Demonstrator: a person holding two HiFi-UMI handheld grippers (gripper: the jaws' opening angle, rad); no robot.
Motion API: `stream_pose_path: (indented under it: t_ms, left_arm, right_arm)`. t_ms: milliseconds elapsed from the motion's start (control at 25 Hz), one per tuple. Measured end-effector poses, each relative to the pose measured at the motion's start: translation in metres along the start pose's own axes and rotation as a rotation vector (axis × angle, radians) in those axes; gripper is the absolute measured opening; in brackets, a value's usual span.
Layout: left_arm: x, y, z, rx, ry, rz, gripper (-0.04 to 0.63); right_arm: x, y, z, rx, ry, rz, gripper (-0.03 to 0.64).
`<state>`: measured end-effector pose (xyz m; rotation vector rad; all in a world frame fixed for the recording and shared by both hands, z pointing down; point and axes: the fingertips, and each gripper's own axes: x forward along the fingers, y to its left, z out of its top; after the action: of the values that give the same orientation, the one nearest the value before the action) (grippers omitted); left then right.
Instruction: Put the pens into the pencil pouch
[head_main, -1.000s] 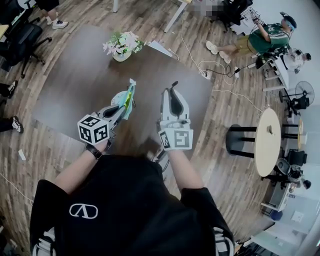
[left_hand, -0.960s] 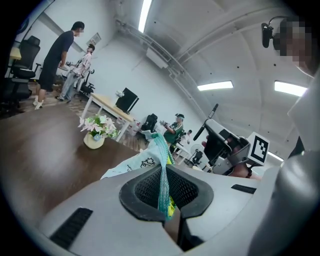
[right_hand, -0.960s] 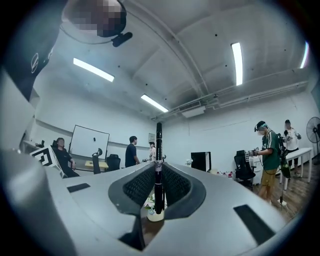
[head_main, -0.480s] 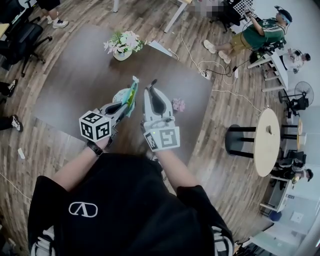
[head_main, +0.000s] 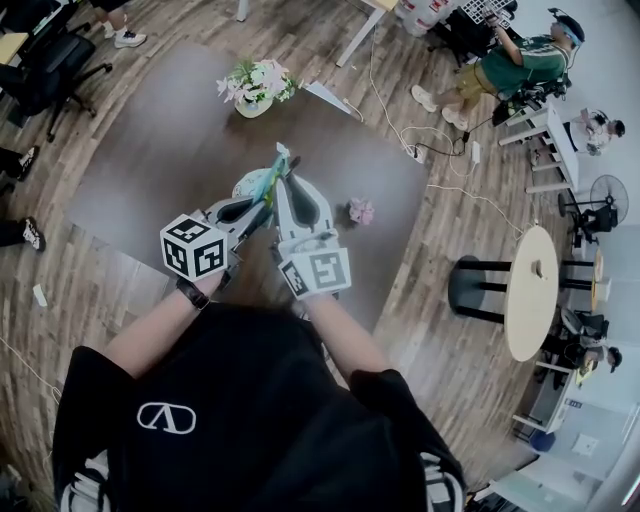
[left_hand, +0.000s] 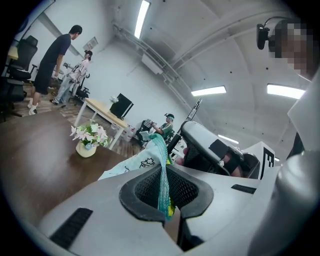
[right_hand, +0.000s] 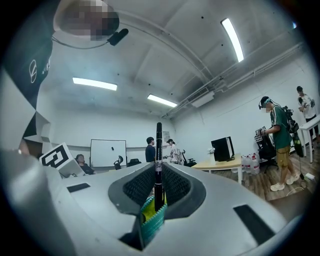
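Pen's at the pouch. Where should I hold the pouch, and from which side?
Grip the pouch by its thin teal mesh edge, from the left, as the left claw does now. That edge is flat enough to pinch shut on, and it likely leaves the right side free for the right claw holding the pen.

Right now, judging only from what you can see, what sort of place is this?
Probably an open office or lab: a black swivel chair on a wood-plank floor, a whiteboard on the wall, and a desk with a monitor.
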<state>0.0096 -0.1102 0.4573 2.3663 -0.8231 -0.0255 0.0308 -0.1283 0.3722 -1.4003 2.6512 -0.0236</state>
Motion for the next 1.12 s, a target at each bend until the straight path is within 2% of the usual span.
stream_pose_path:
  t_ms: [200,280,440,600,760,880,1120]
  left_arm:
    - [0.000,-0.004,0.004,-0.001,-0.016,-0.002,0.015]
    - [0.000,-0.002,0.005,-0.003,-0.018,0.002,0.015]
    - [-0.001,0.003,0.006,-0.008,-0.022,0.015,0.015]
    - [-0.004,0.011,0.004,-0.016,-0.025,0.031,0.015]
    - [-0.013,0.021,-0.001,-0.036,-0.031,0.056,0.015]
    - [-0.020,0.028,-0.006,-0.057,-0.033,0.071,0.015]
    - [-0.031,0.038,-0.013,-0.089,-0.043,0.095,0.015]
  right_arm:
    - [0.000,-0.001,-0.020,-0.001,0.074,0.008,0.048]
    - [0.000,0.002,-0.022,0.017,0.082,0.034,0.126]
    - [-0.001,0.004,-0.018,0.005,0.078,0.045,0.126]
    - [-0.003,-0.003,-0.007,-0.012,0.044,0.013,0.124]
    - [0.004,-0.035,-0.007,-0.022,0.046,-0.061,0.124]
    - [0.022,-0.068,-0.040,-0.020,0.164,-0.103,0.124]
    - [0.062,-0.108,-0.163,-0.022,0.559,-0.091,0.126]
